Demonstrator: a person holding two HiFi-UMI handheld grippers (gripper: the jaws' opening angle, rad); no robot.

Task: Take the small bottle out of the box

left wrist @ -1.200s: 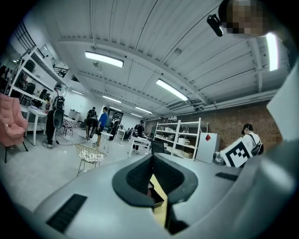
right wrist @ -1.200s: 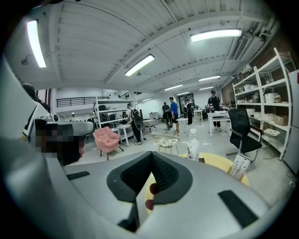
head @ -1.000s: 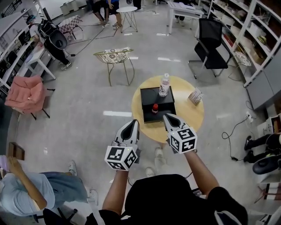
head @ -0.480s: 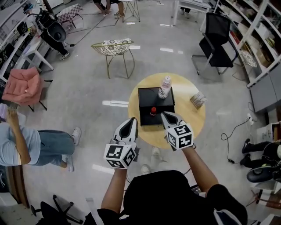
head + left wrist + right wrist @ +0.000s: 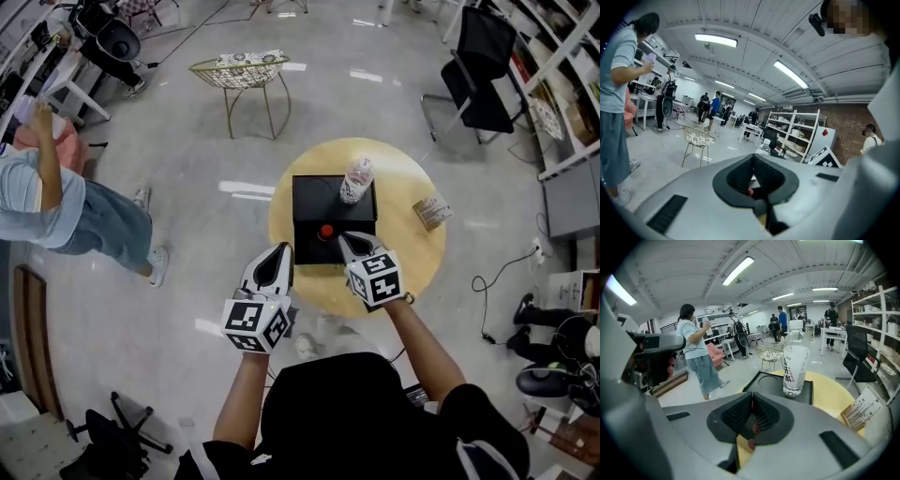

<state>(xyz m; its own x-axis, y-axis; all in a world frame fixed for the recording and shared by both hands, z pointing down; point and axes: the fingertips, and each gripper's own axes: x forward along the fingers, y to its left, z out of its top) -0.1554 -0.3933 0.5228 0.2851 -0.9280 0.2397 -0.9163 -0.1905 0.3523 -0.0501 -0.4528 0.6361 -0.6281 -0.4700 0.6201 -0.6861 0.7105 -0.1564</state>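
Observation:
A black box (image 5: 333,211) lies on the round yellow table (image 5: 403,253). In its near part stands the small bottle with a red cap (image 5: 325,232). A tall clear water bottle (image 5: 356,181) stands at the box's far right, and it also fills the middle of the right gripper view as the water bottle (image 5: 795,363) on the box (image 5: 776,383). My right gripper (image 5: 349,240) is shut and empty, its tips at the box's near edge just right of the small bottle. My left gripper (image 5: 280,253) is shut and empty too, left of the table's rim.
A small printed card stand (image 5: 433,211) sits on the table's right side. A person in a light blue shirt (image 5: 66,202) stands at the left. A wire chair (image 5: 239,75) is behind the table, a black office chair (image 5: 483,66) and shelves at the right.
Both grippers have come forward toward the table; the right one's tips now reach the box's near edge. The person at the left has stood up and walked farther along the left side.

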